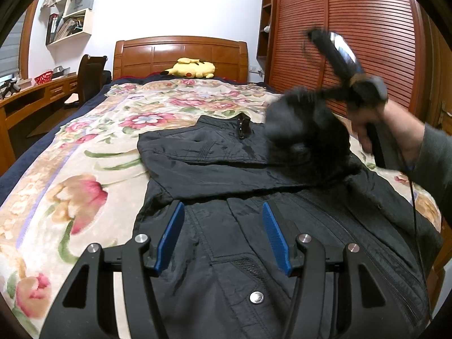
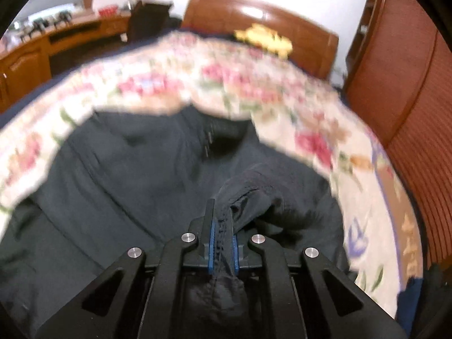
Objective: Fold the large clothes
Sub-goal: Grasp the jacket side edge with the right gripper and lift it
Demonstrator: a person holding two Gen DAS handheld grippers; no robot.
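Fingers: left gripper [image 1: 223, 237], blue pads [image 1: 171, 236] spread apart with nothing between them, low in the left wrist view, over the jacket's [image 1: 226, 175] front. Right gripper [image 2: 223, 243], pads clenched on a bunched fold of the jacket [image 2: 127, 186] fabric, bottom centre of the right wrist view; view blurred.

Jacket: black, spread on the bed [image 1: 84, 147], filling the lower middle of both views. Zipper runs along the lower right of the left view; a metal snap [image 1: 256, 297] shows near the bottom edge. Collar lies toward the centre of the frame.

Right hand [image 1: 375, 124]: at the right edge of the left view, gripping the right gripper's handle, a raised clump of jacket beside it, blurred.

Bed: floral blanket, wooden headboard [image 1: 180, 53] at upper centre.

Plush toy [image 1: 192, 69]: yellow, lying against the headboard.

Desk [image 1: 36, 96]: left edge. Shelves [image 1: 70, 11]: upper left. Wardrobe [image 1: 353, 28]: upper right, slatted doors.
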